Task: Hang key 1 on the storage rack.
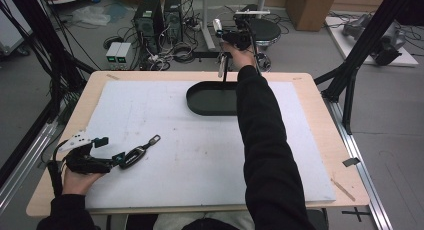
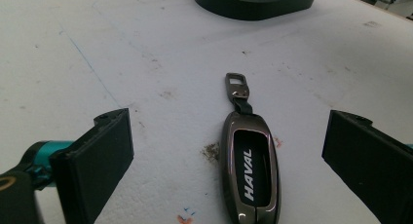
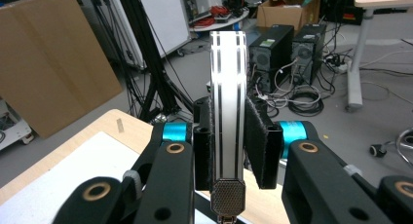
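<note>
Left claw (image 2: 229, 160) gapes around a Haval key fob (image 2: 251, 168); right claw (image 3: 229, 146) pinches a white striped bar (image 3: 227, 102)

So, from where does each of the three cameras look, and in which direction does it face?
High view: above the person's side, facing forward and down on the table; both forearms, left gripper, right gripper.
Left gripper view: on the left gripper, facing low across the mat; open jaws flank the key fob.
Right gripper view: on the right gripper, facing past the table's edge; jaws clamp a white striped bar.
Shared: high and left gripper views both show the fob and black tray.
</note>
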Motion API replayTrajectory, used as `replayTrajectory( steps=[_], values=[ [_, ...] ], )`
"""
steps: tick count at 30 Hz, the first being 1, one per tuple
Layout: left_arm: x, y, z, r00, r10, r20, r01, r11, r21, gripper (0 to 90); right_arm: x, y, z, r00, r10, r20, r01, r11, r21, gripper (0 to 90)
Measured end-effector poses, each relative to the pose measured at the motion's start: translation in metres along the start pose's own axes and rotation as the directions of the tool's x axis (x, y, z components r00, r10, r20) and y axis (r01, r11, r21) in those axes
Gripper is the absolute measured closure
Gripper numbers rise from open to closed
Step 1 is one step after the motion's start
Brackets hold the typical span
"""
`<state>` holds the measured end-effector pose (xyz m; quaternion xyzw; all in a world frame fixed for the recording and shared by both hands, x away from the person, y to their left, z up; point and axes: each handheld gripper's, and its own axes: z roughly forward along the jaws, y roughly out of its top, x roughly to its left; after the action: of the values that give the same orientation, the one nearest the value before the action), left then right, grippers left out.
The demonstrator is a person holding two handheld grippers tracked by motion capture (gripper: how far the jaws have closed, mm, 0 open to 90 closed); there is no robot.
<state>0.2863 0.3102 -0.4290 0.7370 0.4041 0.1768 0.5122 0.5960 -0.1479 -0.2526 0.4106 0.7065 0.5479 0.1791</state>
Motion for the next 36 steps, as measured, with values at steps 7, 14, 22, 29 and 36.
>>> replayTrajectory(
  steps=[7,14,22,29,36],
  values=[
    [-0.001,0.0,0.0,1.0,0.001,0.002,-0.001,1.0,0.001,5.1,0.0,-0.003,-0.002,0.998,-0.046,-0.043,0.049,0.997,0.062,61.0],
    [-0.003,-0.001,-0.001,0.9999,0.011,0.002,-0.011,0.9998,0.015,5.0,0.014,-0.01,-0.012,0.9918,-0.085,-0.095,0.101,0.98,0.171,26.0],
    [-0.004,-0.001,-0.001,0.9999,0.016,0.0,-0.016,0.9997,0.017,5.0,0.024,-0.026,-0.026,0.9832,-0.159,-0.09,0.177,0.949,0.262,0.8],
    [-0.004,0.0,0.0,0.9999,0.014,-0.002,-0.014,0.9998,0.017,5.0,0.027,-0.047,-0.042,0.9755,-0.189,-0.112,0.213,0.942,0.26,0.8],
    [-0.004,0.0,-0.001,0.9998,0.016,-0.007,-0.016,0.9997,0.021,5.0,0.024,-0.061,-0.058,0.9796,-0.158,-0.124,0.184,0.953,0.24,0.8]
  ],
)
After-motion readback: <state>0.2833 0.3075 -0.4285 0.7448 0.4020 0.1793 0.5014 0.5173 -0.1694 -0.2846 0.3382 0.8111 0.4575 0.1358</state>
